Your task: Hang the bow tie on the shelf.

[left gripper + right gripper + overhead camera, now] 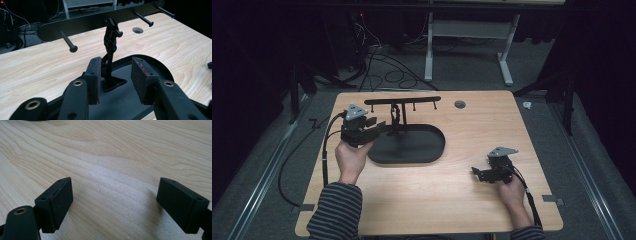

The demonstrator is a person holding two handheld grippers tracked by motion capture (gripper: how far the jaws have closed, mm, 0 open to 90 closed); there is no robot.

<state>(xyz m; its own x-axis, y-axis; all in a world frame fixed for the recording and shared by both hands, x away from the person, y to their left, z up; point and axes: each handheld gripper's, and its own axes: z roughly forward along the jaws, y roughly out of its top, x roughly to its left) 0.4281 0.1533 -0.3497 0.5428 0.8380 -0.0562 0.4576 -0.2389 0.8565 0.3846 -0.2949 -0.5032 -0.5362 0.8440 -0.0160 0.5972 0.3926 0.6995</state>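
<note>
Wooden table (pixel 447 195): 1, rounded corners, front half bare, lots of room between the 2 hands; 1 round grommet hole (pixel 459 104) near far edge.

Black stand (pixel 412 150): 1, oval base plate left of centre, well inside left and far table edges. Upright post from base, horizontal rail (pixel 402 101) on top, parallel to far edge. Pegs on rail: 4 counted in high view, 4 in left gripper view, all pointing toward the person. Peg (pixel 67 41) at one end bare.

Black strap-like item (pixel 110 37): 1, hanging on a peg beside the post, lower end down by the base. Exact type unclear.

Left gripper (pixel 113 77): 1, held over near-left rim of the base, aimed at the post. Fingers (pixel 93 80) partly spread, not pressing anything; hanging item and post foot seen in the gap, left pad just beside the post, contact unclear.

Right gripper (pixel 115 202): 1, low over bare table near right front, well apart from the stand, close to the right edge. Fingers (pixel 56 202) spread wide, nothing between them.
</note>
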